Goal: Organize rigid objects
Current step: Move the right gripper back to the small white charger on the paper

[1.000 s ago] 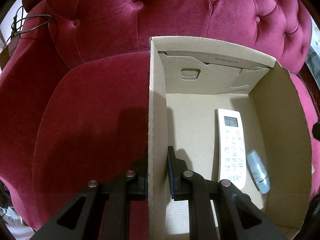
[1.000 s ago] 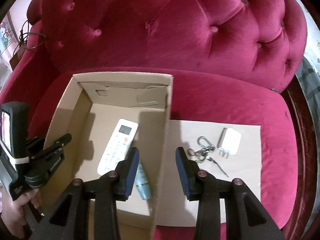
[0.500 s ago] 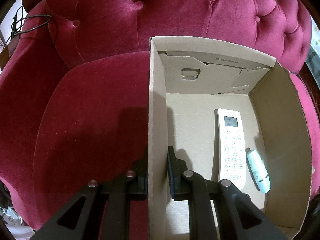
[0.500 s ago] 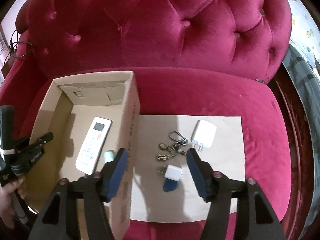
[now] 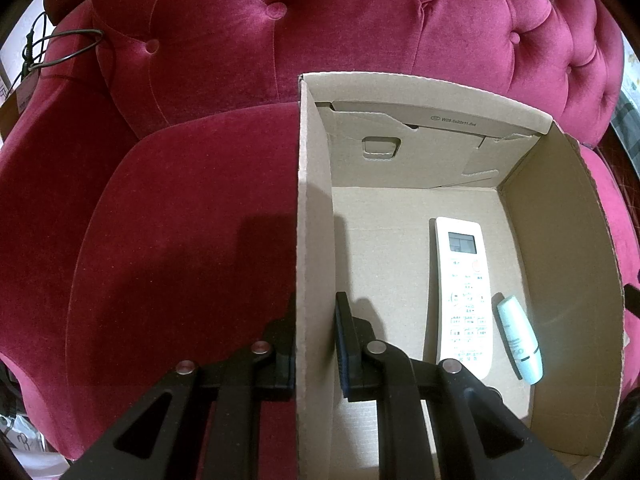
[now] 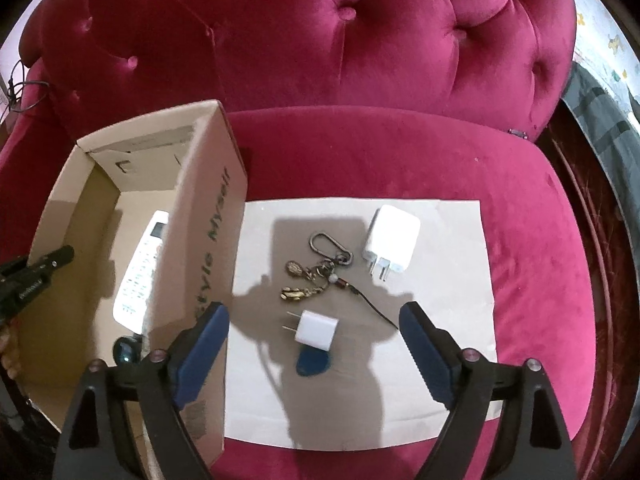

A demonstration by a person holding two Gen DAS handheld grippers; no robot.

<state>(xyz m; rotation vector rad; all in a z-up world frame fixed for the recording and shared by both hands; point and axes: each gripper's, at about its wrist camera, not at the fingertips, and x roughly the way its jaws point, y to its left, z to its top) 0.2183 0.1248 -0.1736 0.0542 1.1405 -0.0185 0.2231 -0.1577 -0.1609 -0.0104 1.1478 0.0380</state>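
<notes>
Holding: left gripper [image 5: 316, 344] clenched on the near-left wall of the cardboard box [image 5: 560, 264], one pad outside, one inside; it steadies the box on the red sofa [image 5: 180, 240].
Right gripper: right gripper [image 6: 314, 340] jaws opening, nothing between the pads; it hangs above the cardboard sheet [image 6: 452, 320], pointing steeply down.
Box contents: white remote [image 5: 464, 296] lying flat at about 3 o'clock from the left pads; pale blue tube [image 5: 520, 344] just beside it on the 3 o'clock side, near the right wall.
Loose items on sheet: small white charger [image 6: 316, 330] almost centred between the right jaws, prongs toward 9 o'clock; blue tag [image 6: 314, 362] touching or under it at 6 o'clock; keychain [image 6: 316, 272] at 12 o'clock; large white charger [image 6: 394, 240] at 1 o'clock.
Step, judged: picking the next item, likely the small charger.
Progress, judged: two items boxed, four or so outside.
Risk 1: pads close on the smooth charger off-centre, so it twists or squirts out.
Risk 2: tag is caught with the charger and drops in transit.
Risk 3: left jaw tip sits close to the box's outer wall; descent could nudge the box.
Risk 4: keychain cord trailing toward 3 o'clock may snag the right pad.
</notes>
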